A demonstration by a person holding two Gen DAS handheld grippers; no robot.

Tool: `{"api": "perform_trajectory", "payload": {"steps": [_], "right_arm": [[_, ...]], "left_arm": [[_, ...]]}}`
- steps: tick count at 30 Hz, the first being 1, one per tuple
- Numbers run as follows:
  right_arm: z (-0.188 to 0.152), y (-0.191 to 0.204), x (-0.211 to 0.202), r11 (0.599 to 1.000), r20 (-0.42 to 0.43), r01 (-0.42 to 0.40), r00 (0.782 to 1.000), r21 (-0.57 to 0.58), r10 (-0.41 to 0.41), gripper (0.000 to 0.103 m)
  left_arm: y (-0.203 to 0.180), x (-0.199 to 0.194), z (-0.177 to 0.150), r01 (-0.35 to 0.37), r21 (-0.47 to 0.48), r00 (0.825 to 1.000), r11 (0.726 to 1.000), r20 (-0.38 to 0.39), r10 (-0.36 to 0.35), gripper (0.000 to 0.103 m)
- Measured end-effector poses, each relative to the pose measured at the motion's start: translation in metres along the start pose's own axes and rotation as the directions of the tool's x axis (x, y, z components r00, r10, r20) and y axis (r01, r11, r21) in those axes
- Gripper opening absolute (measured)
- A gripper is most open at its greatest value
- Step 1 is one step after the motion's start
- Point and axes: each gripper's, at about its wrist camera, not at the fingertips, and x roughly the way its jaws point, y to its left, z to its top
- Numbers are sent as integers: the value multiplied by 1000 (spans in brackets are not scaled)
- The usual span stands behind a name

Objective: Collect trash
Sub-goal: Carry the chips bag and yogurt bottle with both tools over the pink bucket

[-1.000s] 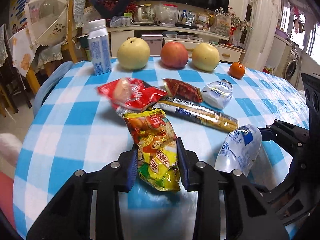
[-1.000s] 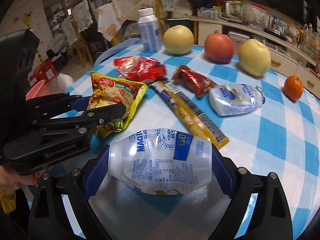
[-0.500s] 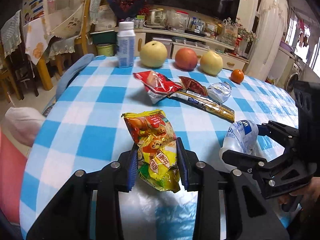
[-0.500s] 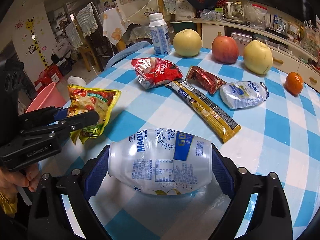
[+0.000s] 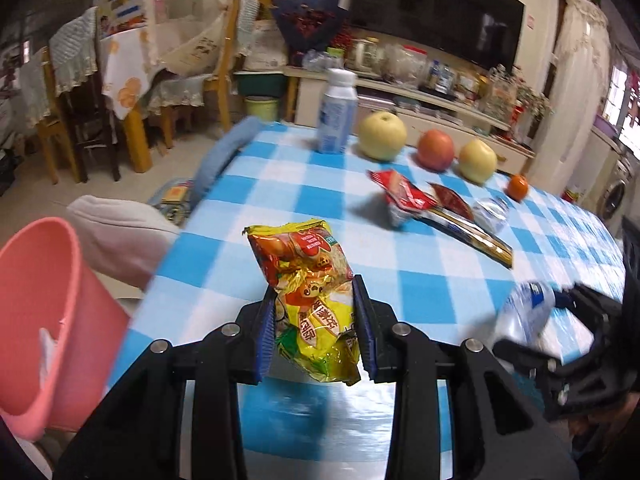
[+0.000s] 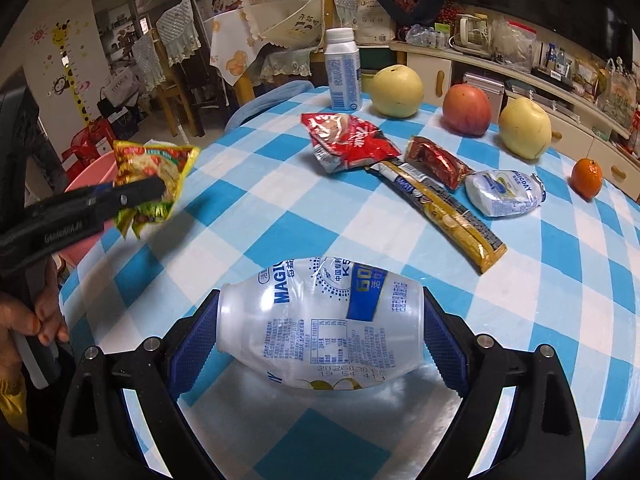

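We see a round table (image 6: 560, 288) under a blue-and-white checked cloth. At its far edge stand a white milk bottle (image 6: 343, 76), a yellow pear (image 6: 396, 87), a red apple (image 6: 467, 110), a second yellow pear (image 6: 525, 127) and a small orange (image 6: 586, 177). Nearer us lie a red snack bag (image 6: 347, 141), a dark red wrapper (image 6: 438, 161), a long gold wrapper (image 6: 444, 214) and a crushed white bottle (image 6: 505, 193), close together
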Motion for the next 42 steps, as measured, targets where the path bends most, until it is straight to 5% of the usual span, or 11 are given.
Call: {"api": "perform_trajectory", "payload": {"steps": [12, 29, 42], "right_arm": [[1, 67, -5, 999, 8, -17, 1000, -47, 17, 92], [59, 185, 7, 972, 63, -86, 993, -217, 102, 92], [97, 275, 43, 917, 59, -118, 987, -381, 152, 92]], "left_arm": [[60, -31, 18, -128, -95, 989, 987, 64, 135, 36], [156, -71, 21, -347, -233, 927, 909, 62, 370, 36], [220, -84, 10, -388, -348, 910, 854, 4, 415, 36]]}}
